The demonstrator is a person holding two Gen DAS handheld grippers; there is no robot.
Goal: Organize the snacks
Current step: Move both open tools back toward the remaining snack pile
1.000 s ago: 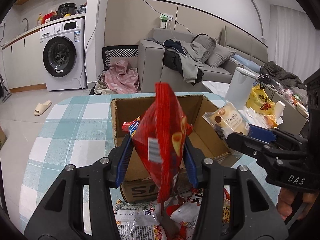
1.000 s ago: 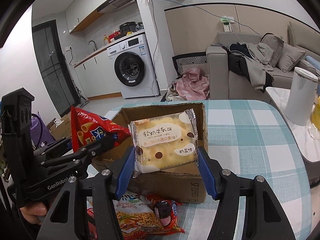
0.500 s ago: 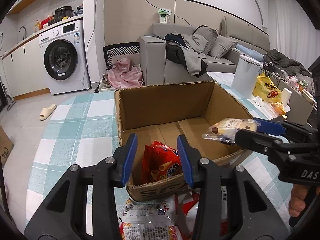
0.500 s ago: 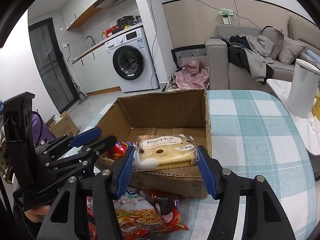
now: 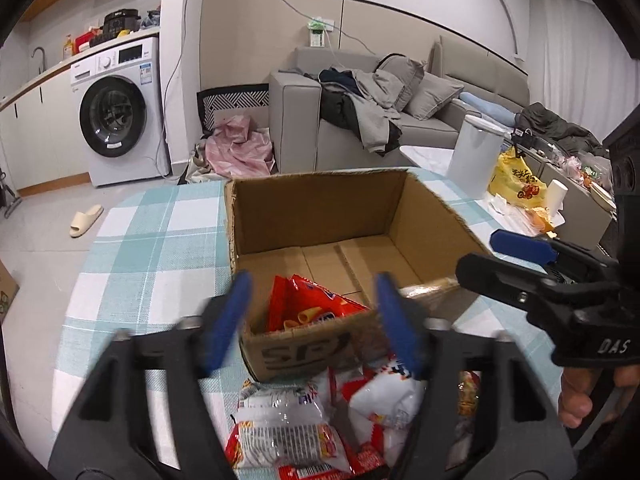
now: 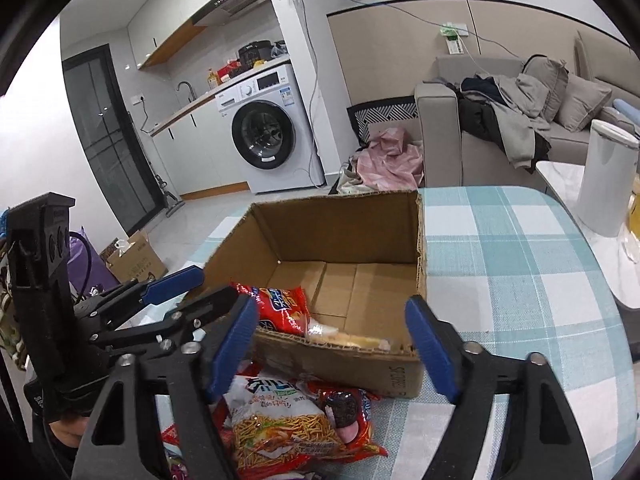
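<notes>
Worktop (image 6: 520,264), covered in teal-and-white check cloth, carries everything below.

Cardboard box (image 5: 316,212) stands open-topped near the middle of the worktop, its printed near wall facing me. Most of the box floor is bare.

Loose snack pile (image 6: 280,424) lies on the cloth just outside the near wall of the box: a noodle-snack packet (image 6: 276,420), and touching it on the right a red packet showing a dark sandwich cookie (image 6: 344,412). In the left wrist view the same pile shows as white-and-red wrappers (image 5: 288,428) under my left tool.

Red chip bag (image 5: 308,308) lies inside the box, in the near left corner, leaning on the near wall.

Pale cake packet (image 6: 348,338) lies inside the box along the near wall, just right of the red chip bag; only its top edge shows over the cardboard.

My left tool (image 5: 316,320) hangs over the near left corner of the box, jaws spread wide and blurred in the frame; they have just been opening, with nothing between the pads. The red chip bag sits below them, free.

My right tool (image 6: 332,344) hangs over the near wall of the box, jaws wide apart; they too have just been opening. Nothing gripped; the pale cake packet rests in the box below the gap.
</notes>
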